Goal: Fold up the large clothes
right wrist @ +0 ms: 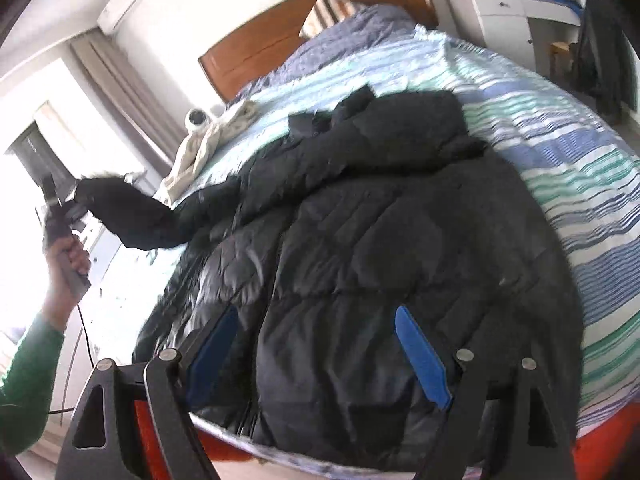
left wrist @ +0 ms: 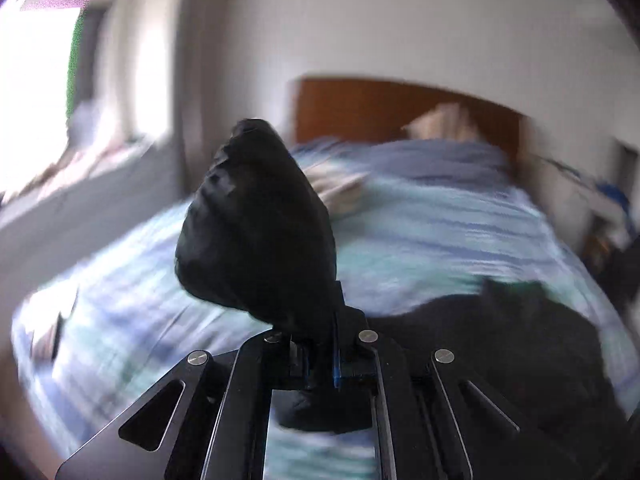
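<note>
pinching a puffy quilted black jacket (right wrist: pixel 360 220) sleeve, left gripper (left wrist: pixel 320 344); right gripper (right wrist: pixel 320 344) spread.

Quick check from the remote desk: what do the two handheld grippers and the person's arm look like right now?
Both grippers have black metal frames with triangular cutouts and silver bolt heads. The right gripper has blue finger pads. The left hand has a green sleeve, with a thin black cable hanging below.

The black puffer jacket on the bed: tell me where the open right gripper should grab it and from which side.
Take the jacket at its bottom hem nearest the bed's foot, coming in low from that edge. The right gripper hangs open just above it, and the hem lies flat and thin enough to pinch. The left gripper is shut on the sleeve, so the opposite side is probably best.
</note>
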Action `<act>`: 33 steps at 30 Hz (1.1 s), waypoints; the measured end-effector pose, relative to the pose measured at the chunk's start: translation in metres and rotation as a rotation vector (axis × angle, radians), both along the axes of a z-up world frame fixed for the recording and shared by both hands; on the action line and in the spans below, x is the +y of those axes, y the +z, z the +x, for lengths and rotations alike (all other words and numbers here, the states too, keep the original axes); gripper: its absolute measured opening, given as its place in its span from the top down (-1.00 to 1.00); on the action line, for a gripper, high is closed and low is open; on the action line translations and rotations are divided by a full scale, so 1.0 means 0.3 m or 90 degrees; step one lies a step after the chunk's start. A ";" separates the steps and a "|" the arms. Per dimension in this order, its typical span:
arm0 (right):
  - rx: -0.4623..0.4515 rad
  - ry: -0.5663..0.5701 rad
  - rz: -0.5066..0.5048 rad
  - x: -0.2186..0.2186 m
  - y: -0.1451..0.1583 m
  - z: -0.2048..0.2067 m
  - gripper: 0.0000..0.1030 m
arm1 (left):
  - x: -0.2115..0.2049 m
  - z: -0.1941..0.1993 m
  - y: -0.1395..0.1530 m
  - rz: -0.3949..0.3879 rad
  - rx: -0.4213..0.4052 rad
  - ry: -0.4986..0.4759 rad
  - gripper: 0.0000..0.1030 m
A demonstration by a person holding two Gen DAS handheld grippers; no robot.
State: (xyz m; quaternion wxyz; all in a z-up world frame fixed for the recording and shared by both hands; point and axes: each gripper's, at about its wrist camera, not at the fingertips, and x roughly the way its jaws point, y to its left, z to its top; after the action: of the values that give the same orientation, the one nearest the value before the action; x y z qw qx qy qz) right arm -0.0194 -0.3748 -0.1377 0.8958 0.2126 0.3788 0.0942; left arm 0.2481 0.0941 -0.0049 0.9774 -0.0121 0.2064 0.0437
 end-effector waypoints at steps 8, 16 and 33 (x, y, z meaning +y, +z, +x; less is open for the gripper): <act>-0.004 -0.043 0.004 -0.108 -0.007 -0.034 -0.61 | -0.758 -0.135 -0.165 0.186 0.008 -0.308 0.86; 0.020 -0.072 -0.004 -0.218 -0.016 0.033 -0.61 | -1.016 -0.221 -0.559 0.255 0.217 -0.396 -0.31; 0.083 0.002 0.014 0.001 -0.086 0.623 0.43 | -0.435 -0.383 -0.499 0.073 0.234 -0.226 -0.73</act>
State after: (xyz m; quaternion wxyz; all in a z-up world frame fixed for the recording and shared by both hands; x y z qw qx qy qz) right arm 0.1677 -0.3744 -0.1637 0.8666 0.2274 0.4359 0.0854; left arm 0.1333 -0.0365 -0.1548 0.9150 0.0879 0.3765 -0.1154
